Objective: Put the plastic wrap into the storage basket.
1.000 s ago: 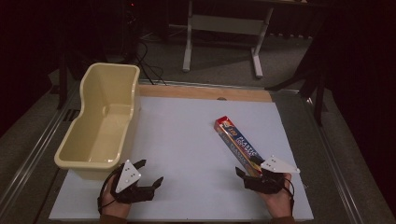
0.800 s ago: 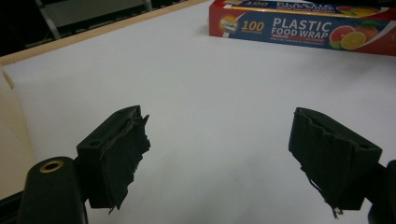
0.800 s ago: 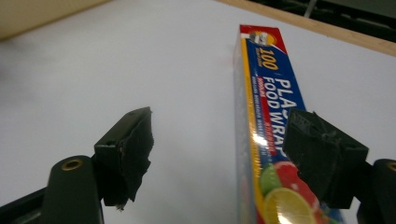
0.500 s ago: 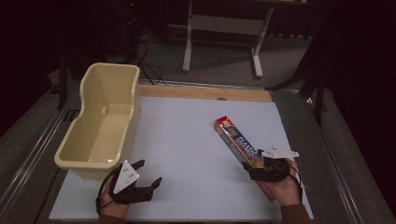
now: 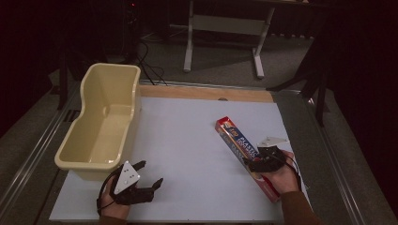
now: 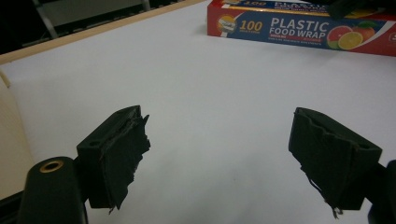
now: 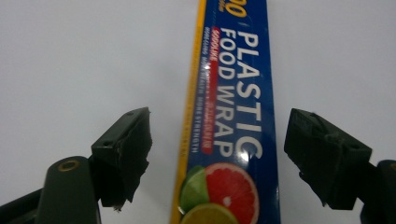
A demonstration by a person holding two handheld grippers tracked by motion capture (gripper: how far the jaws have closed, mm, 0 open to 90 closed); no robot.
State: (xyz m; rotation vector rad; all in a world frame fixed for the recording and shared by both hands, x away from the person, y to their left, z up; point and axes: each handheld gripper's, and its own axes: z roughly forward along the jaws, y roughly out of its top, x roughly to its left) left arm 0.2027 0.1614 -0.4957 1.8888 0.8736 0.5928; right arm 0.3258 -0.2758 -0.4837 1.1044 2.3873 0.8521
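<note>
A long blue and red plastic food wrap box (image 5: 238,142) lies flat at the right of the white board (image 5: 187,140), slanting from far left to near right. My right gripper (image 5: 256,164) hovers over its near half. In the right gripper view its jaws have just been opening and now straddle the box (image 7: 233,93), with a gap at each pad, so the right gripper (image 7: 217,154) is open. My left gripper (image 5: 150,173) rests near the front left of the board, open with nothing between its fingers (image 6: 116,154). Far off in the left gripper view lies the box (image 6: 299,28).
A cream plastic bin (image 5: 84,164) stands along the board's left side, with nothing in it, just beyond my left hand. A wooden strip (image 5: 206,93) runs along the board's far edge. Beyond it are dark floor, cables and a grey table stand (image 5: 225,28).
My right hand has moved forward and to the right, from the box's near end to over its near half. The left hand and the box have stayed in place.
</note>
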